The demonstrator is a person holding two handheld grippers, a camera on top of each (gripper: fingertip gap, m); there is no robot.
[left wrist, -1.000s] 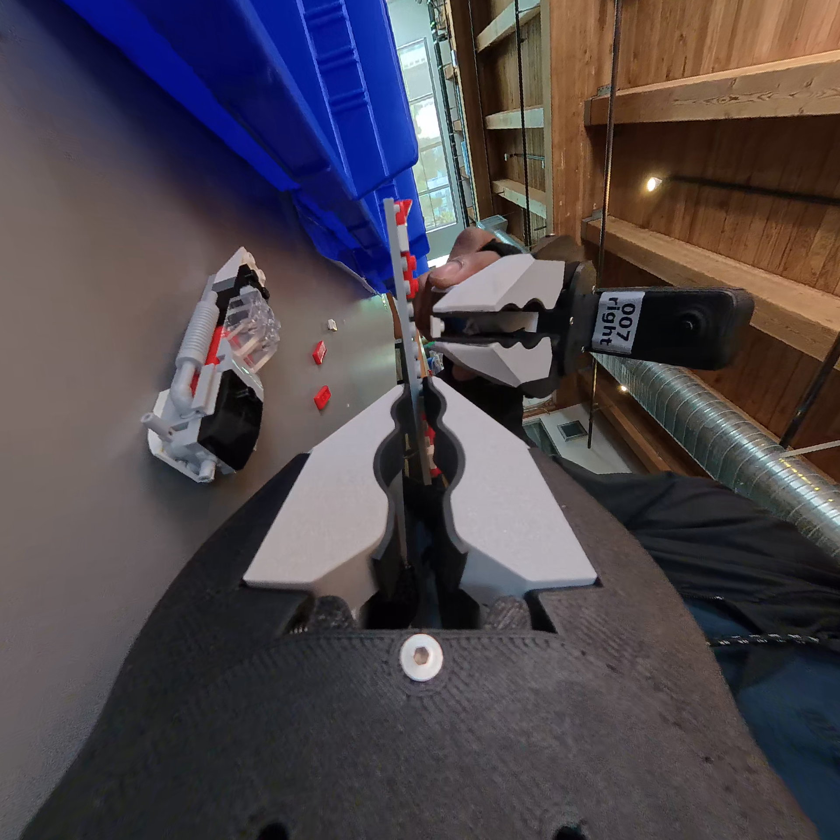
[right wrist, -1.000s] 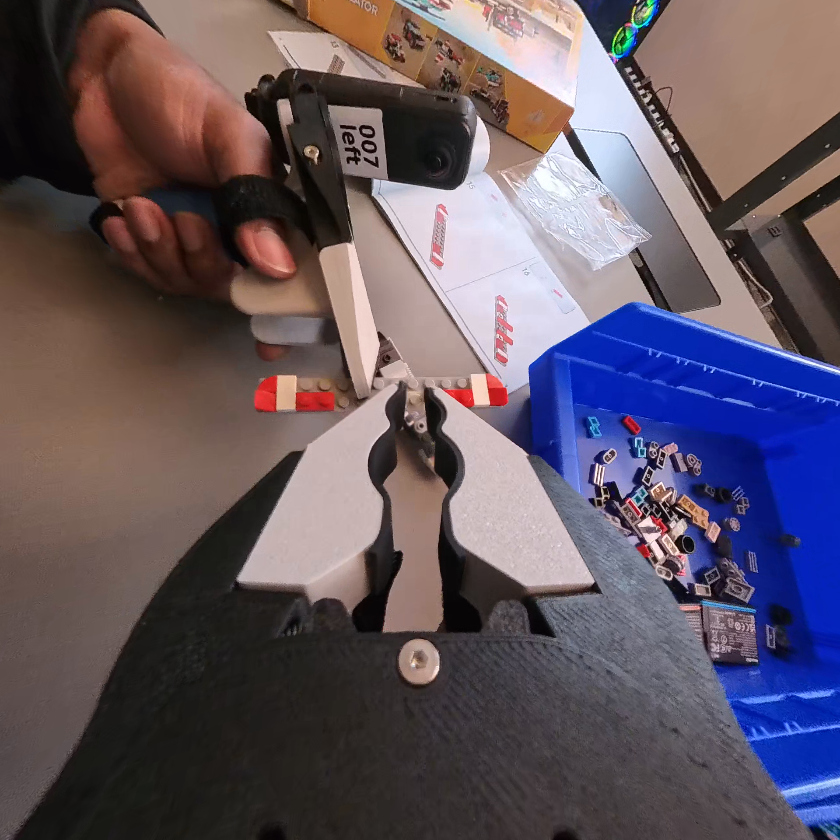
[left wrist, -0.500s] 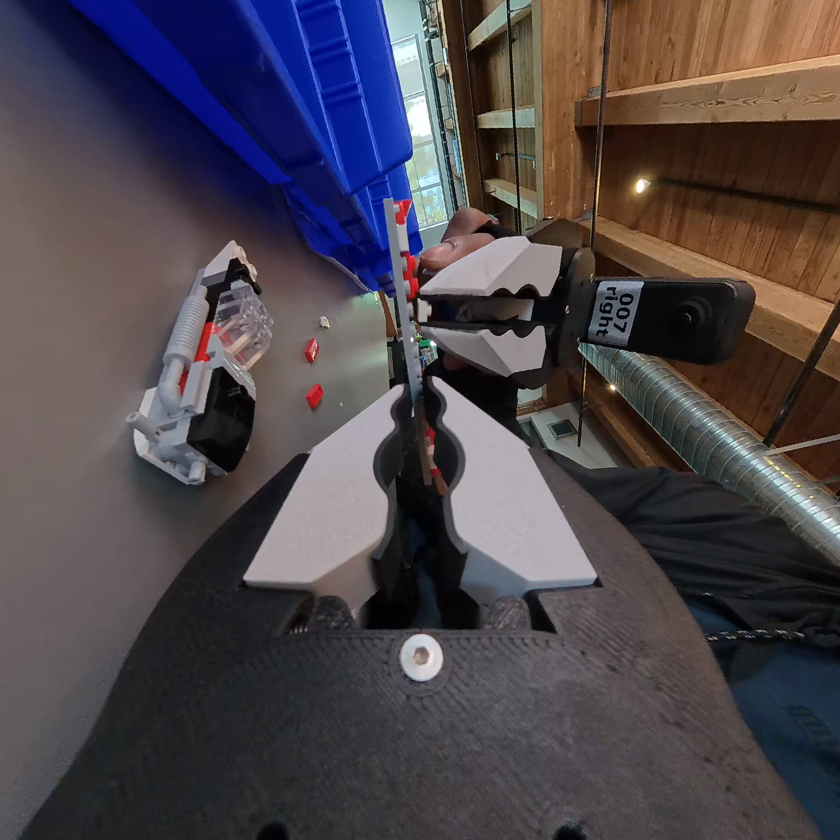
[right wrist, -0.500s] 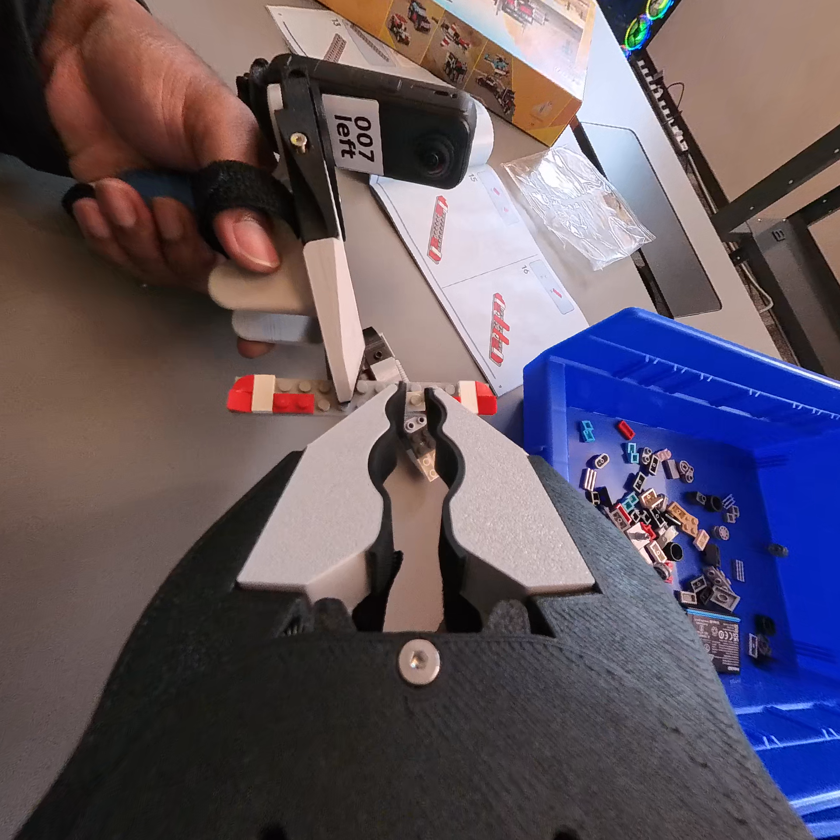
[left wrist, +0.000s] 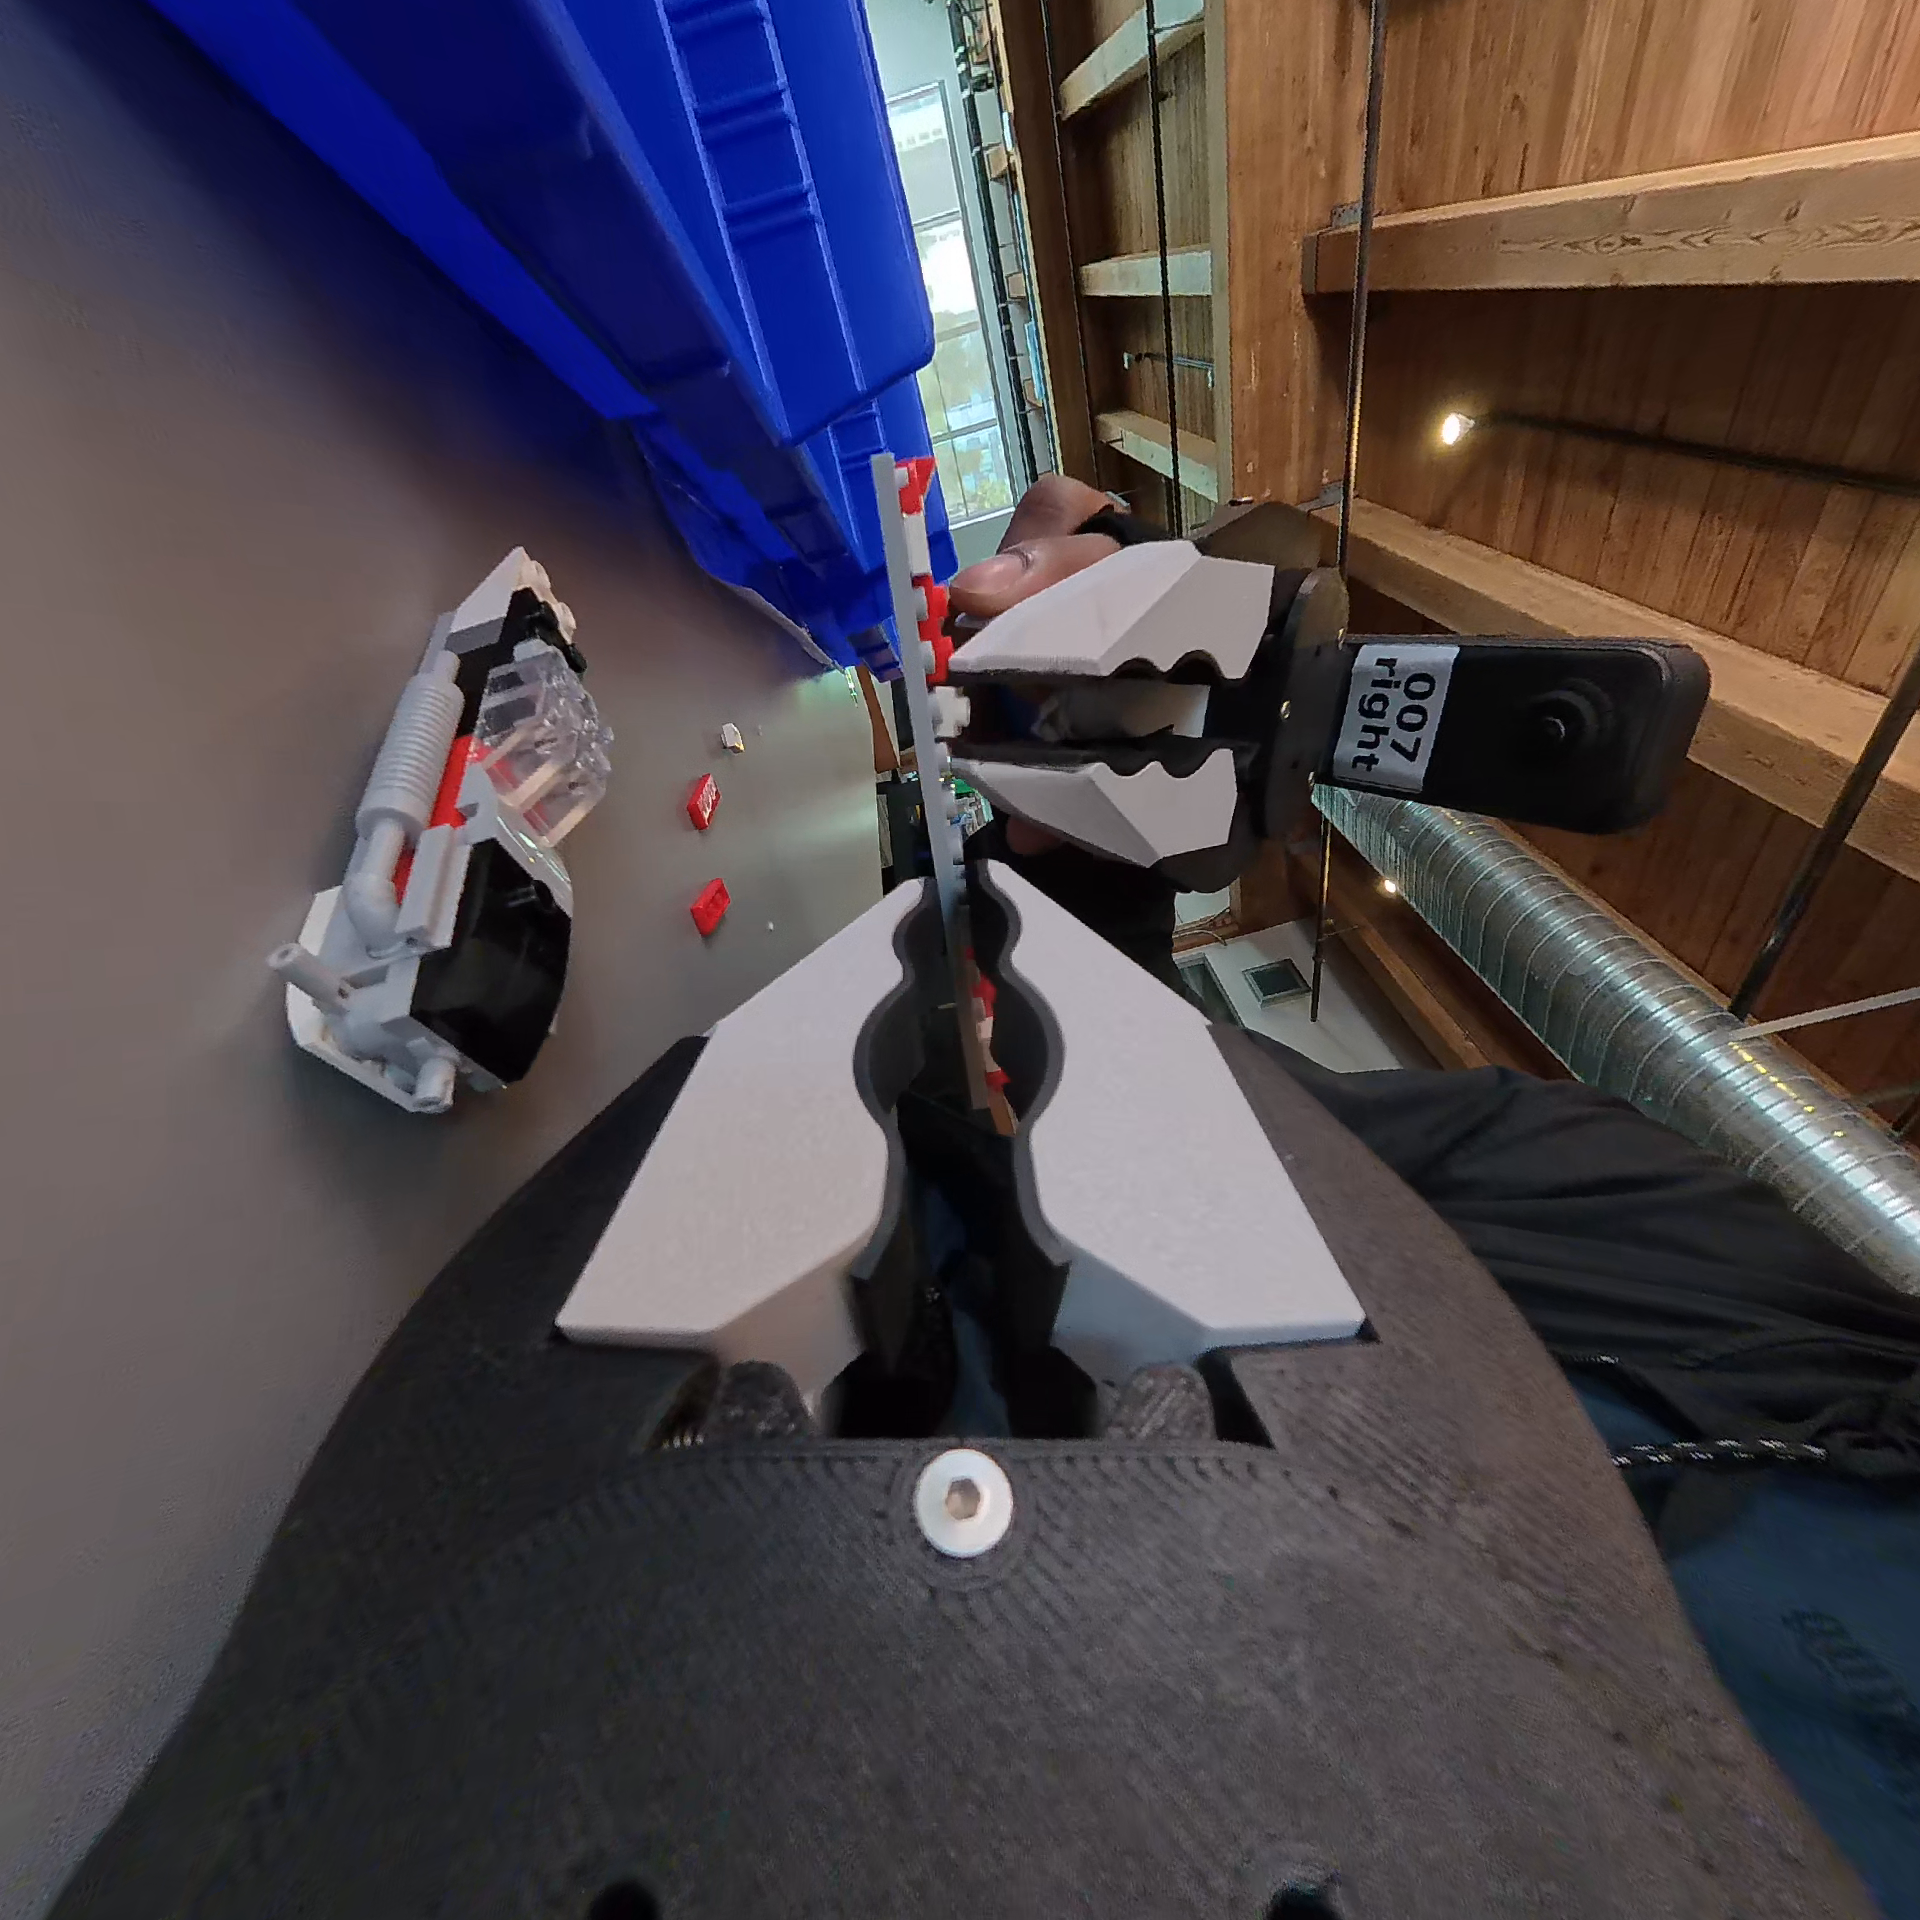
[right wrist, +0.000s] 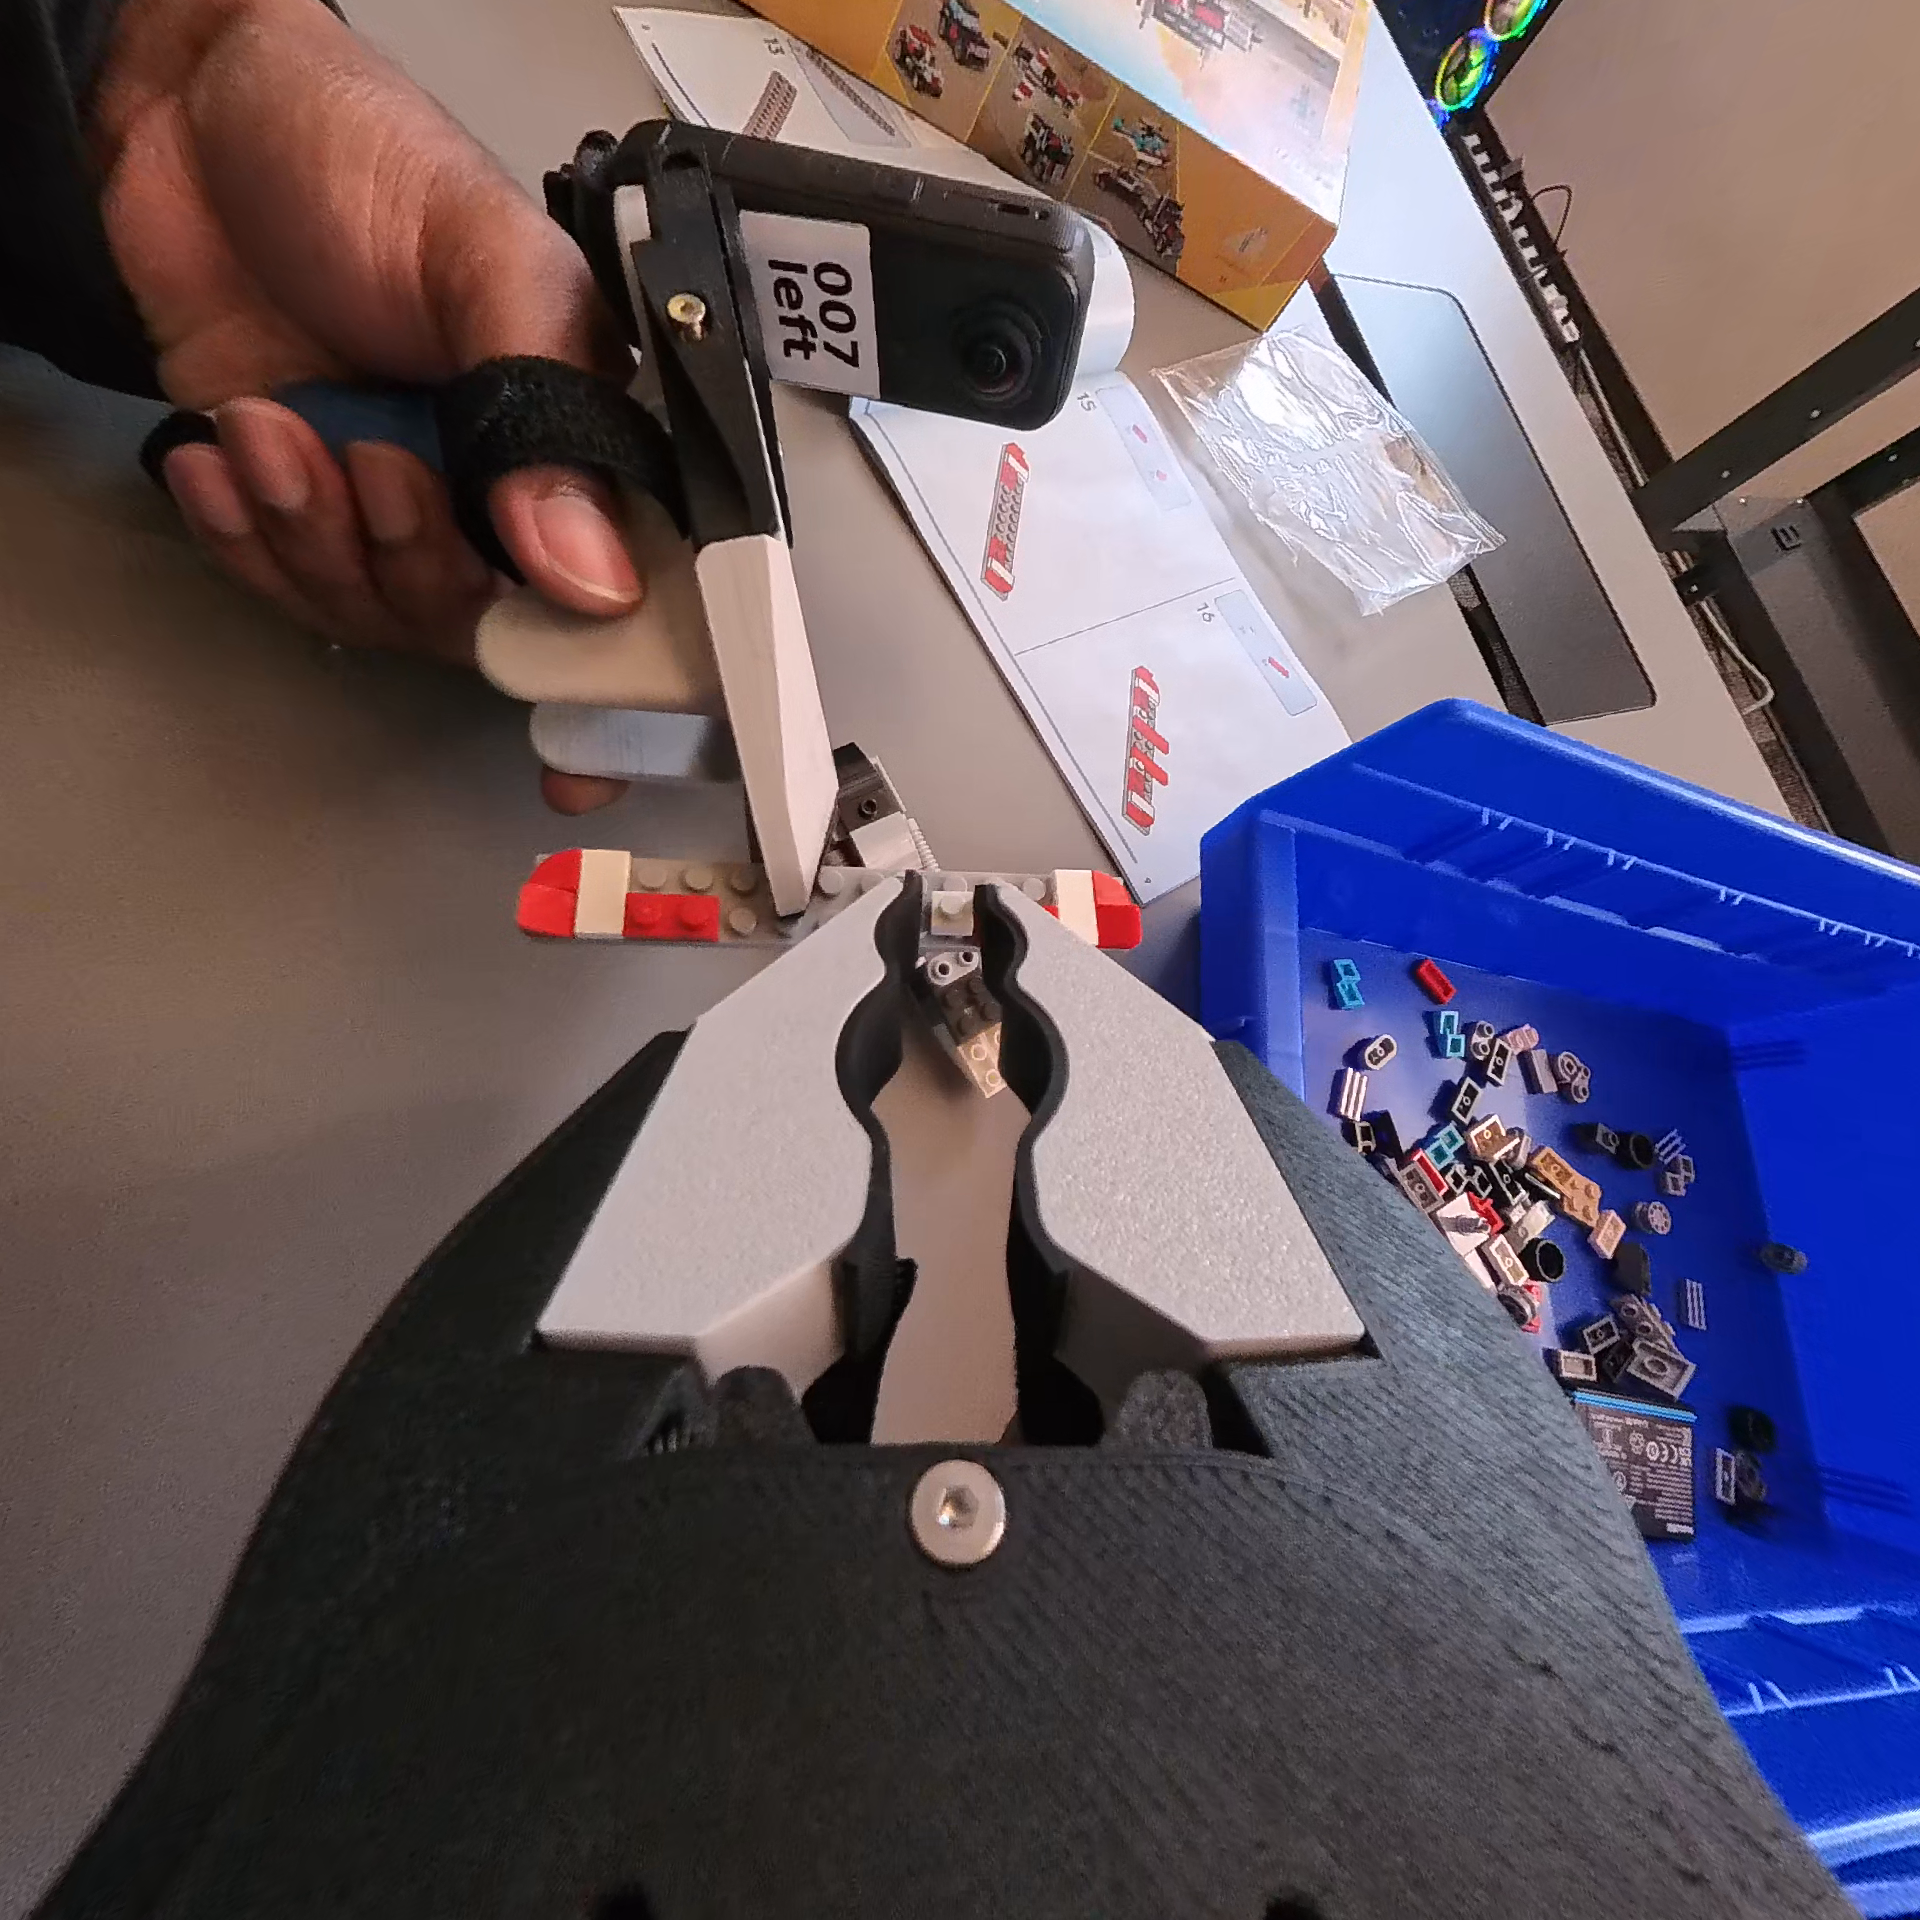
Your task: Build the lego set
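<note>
A long grey plate with red and white end pieces is clamped in my left gripper, which is shut on it. In the left wrist view the plate stands edge-on. My right gripper is shut on a small grey and white piece and holds it against the plate's studded face near the middle. In the left wrist view the right gripper comes in from the right with its tips touching the plate. A dark grey wedge piece shows between the right fingers.
A partly built grey, black and white model and two loose red pieces lie on the grey table. A blue bin with several loose pieces stands at right. Behind it lie an instruction booklet, a plastic bag and the set's box. Only a small space, under 4 cm, lies between the two pairs of fingers.
My right gripper has moved in toward the plate, and its small piece now sits against the studs. My left gripper stays shut on the plate, shifted slightly.
</note>
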